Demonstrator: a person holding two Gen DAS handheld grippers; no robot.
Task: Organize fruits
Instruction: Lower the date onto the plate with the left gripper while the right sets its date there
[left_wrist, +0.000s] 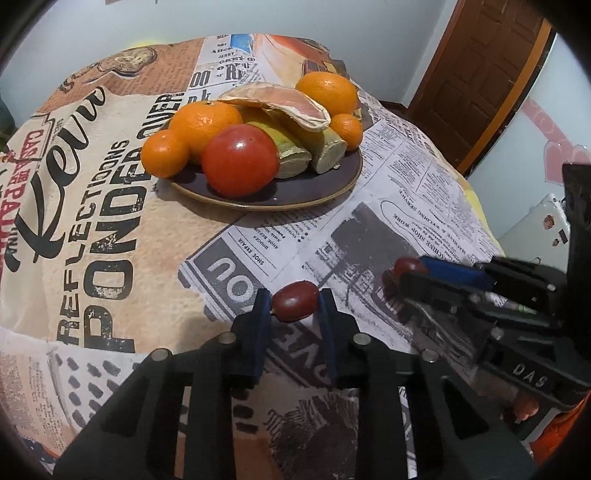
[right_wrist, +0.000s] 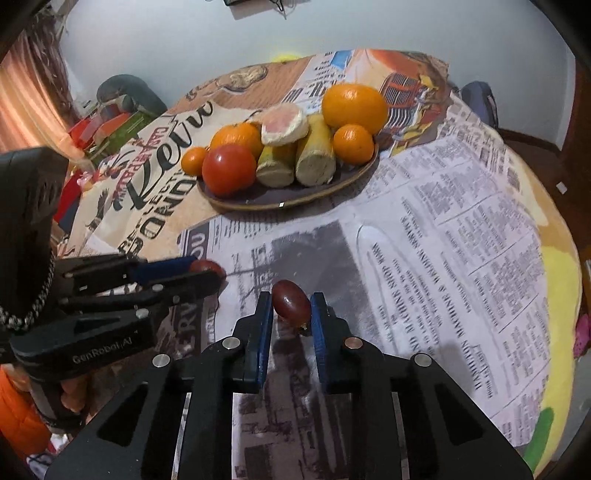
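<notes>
In the left wrist view my left gripper (left_wrist: 294, 300) is shut on a dark red grape (left_wrist: 295, 304), its blue pads pressing both sides just above the tablecloth. To its right, my right gripper (left_wrist: 400, 275) is shut on a second red grape (left_wrist: 406, 266). The right wrist view shows that second grape (right_wrist: 291, 304) pinched between the right gripper (right_wrist: 291, 301) pads, and the left gripper (right_wrist: 207, 273) at the left with its grape (right_wrist: 207, 266). Beyond them a dark plate (left_wrist: 295, 199) (right_wrist: 273, 201) holds several oranges, a red tomato (left_wrist: 240, 164), cut banana pieces and a pale fruit slice.
A newspaper-print cloth (right_wrist: 424, 258) covers the round table. The table's edge falls off to the right, with a brown door (left_wrist: 480, 74) behind. Boxes and a dark cushion (right_wrist: 125, 92) sit off the left side. A hand in an orange sleeve (right_wrist: 22, 413) holds the left gripper.
</notes>
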